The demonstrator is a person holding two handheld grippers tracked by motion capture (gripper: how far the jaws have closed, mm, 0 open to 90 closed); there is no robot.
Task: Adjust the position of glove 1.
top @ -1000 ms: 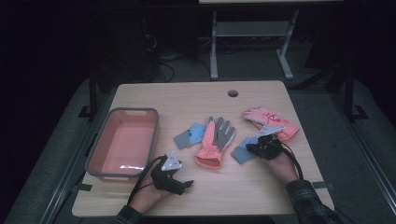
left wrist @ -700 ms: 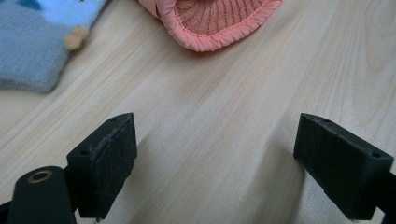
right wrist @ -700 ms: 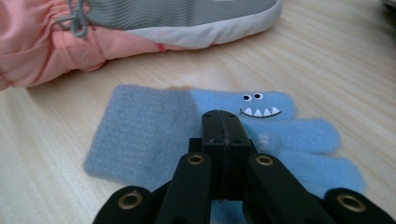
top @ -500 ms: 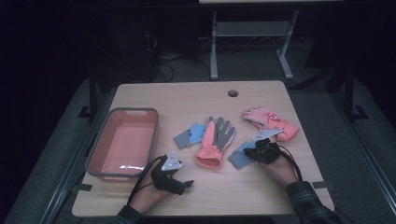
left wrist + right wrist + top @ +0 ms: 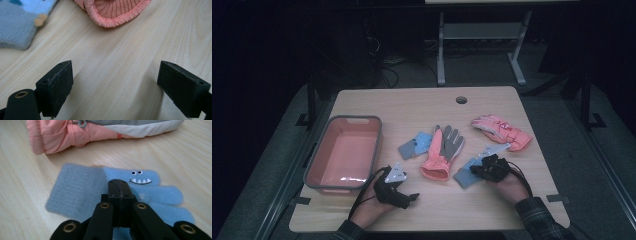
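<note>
High view: right gripper [image 5: 486, 166] sits over the blue fleece mitten [image 5: 464, 175] near the surface's [image 5: 492, 107] front right, shifted slightly toward the centre against a second ago; the mitten lies where it was. Left gripper [image 5: 408, 196] idle at front left, unmoved. Pink tub [image 5: 314, 162] left, coral-grey glove [image 5: 439, 155] centre, second blue mitten [image 5: 414, 145] beside it, pink mitten [image 5: 502, 131] beyond.

Left gripper view: jaws spread wide over bare wood, nothing between; coral cuff [image 5: 116, 12] ahead.

Right gripper view: jaws pressed together, tips down on the blue mitten [image 5: 82, 192] with its shark face; whether fleece is pinched, can't tell. Likely a grab starting, tub next.
</note>
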